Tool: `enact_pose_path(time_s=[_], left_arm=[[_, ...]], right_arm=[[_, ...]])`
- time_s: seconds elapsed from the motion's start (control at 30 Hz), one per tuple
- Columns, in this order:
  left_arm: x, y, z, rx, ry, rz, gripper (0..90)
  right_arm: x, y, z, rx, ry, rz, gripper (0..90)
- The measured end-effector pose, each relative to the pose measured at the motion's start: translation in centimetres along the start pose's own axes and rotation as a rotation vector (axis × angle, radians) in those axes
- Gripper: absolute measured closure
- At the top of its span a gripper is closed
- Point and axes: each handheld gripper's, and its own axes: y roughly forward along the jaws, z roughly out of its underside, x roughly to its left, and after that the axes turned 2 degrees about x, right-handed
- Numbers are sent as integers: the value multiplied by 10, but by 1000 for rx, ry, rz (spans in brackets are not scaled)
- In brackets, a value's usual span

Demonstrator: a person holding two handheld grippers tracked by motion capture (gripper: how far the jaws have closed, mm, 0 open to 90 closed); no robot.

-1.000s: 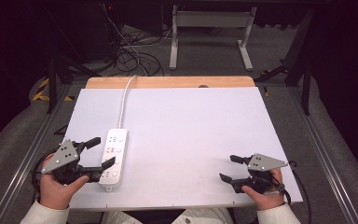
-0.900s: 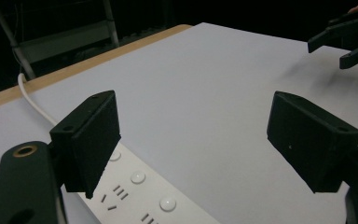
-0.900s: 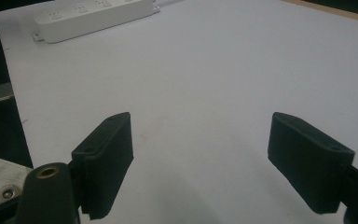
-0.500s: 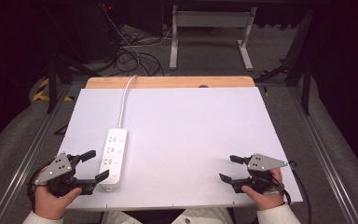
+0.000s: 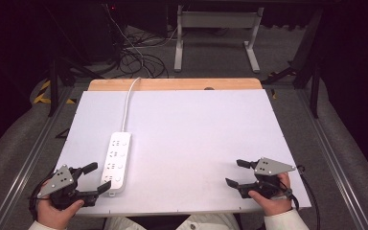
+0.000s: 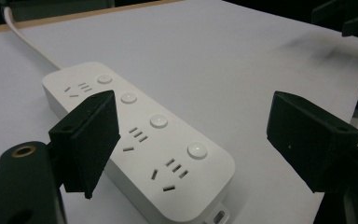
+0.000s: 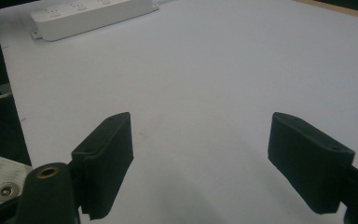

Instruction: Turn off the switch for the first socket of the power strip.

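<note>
Item: white power strip [image 5: 115, 162], cord [image 5: 128, 103] trailing away, just ahead of my left gripper [image 5: 97, 177]; my right gripper [image 5: 235, 172] well apart; both released.

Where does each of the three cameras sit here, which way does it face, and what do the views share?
High view: above the person's side, facing forward and down on the white table; both hands, left gripper and right gripper show.
Left gripper view: rides the left gripper, looking between open jaws at the power strip.
Right gripper view: rides the right gripper, looking across bare table.
Shared: all three show the power strip and the table.
</note>
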Motion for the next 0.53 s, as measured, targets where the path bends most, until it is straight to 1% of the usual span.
enact_pose_path(time_s=[0.03, 0.17, 0.27, 0.3, 0.37, 0.4, 0.5, 0.53], left_arm=[[1, 0, 1, 0, -12, 1, 176], [2, 0, 1, 6, 4, -27, 175], [2, 0, 0, 28, 51, -56, 174], [1, 0, 0, 29, 66, -63, 174], [1, 0, -1, 25, 77, -62, 171], [1, 0, -1, 25, 76, -59, 170], [1, 0, -1, 16, 55, -53, 166], [1, 0, -1, 16, 55, -53, 165]], right_arm=[[0, 0, 0, 0, 0, 0, 226], [0, 0, 0, 4, 2, 1, 226], [-1, 0, 1, 4, 3, 3, 226], [-1, 0, 1, 5, 2, 4, 226], [-1, 0, 1, 6, 2, 5, 226], [-1, 0, 1, 5, 1, 5, 226], [-1, 0, 1, 4, 1, 6, 225], [-1, 0, 1, 4, 1, 6, 225]])
